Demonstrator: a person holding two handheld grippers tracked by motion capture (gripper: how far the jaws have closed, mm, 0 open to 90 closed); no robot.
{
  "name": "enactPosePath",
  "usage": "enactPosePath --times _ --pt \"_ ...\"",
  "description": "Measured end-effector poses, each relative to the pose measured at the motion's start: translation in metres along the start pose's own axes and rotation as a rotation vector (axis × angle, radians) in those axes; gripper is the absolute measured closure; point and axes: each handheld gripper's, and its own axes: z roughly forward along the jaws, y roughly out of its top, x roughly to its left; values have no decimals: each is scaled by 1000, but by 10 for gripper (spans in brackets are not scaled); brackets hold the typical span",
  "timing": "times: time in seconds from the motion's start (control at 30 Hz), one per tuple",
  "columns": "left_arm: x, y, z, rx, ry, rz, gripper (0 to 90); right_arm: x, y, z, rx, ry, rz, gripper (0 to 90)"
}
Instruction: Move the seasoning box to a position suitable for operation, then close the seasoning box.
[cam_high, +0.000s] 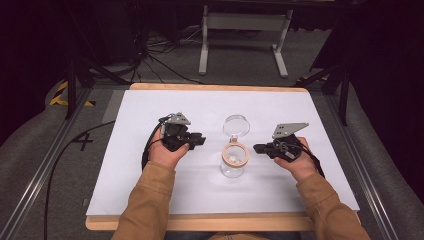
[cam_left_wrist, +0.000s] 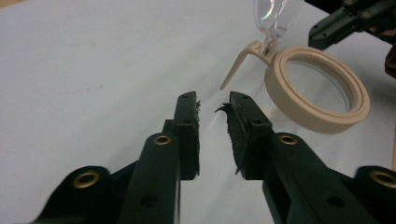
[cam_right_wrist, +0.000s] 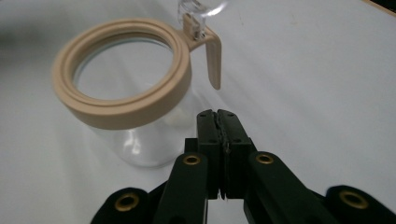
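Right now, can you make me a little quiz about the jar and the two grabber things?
1. True or false: the clear jar has its lid flipped open.
2. Which gripper has its jaws pressed together? A) left gripper B) right gripper C) both
3. Fill in the blank: the ring around the jar's mouth is ____ in colour.

Key
1. True: the clear lid is swung back on its hinge, away from the person.
2. B: the right jaws meet, while the left jaws stand a little apart, holding nothing.
3. Beige.
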Motion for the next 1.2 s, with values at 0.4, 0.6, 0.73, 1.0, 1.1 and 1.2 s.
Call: enactPosePath --times 0.4,0.6,0.73,1.0,1.1,1.2 --pt "8 21 24 -110 16 54 779 27 17 -7 -61 99 2 900" --pt "8 26 31 -122 6 51 859 30 20 -4 -120 121 12 900" --pt "10 32 37 -152 1 34 893 33 22 -1 -136 113 25 900" --pt "7 37 44 -151 -13 59 893 39 20 5 -173 77 81 900" --pt "4 36 43 -150 -19 57 885 40 20 5 -191 71 81 900" --pt "1 36 42 -152 -27 64 884 40 21 5 -206 68 81 900"
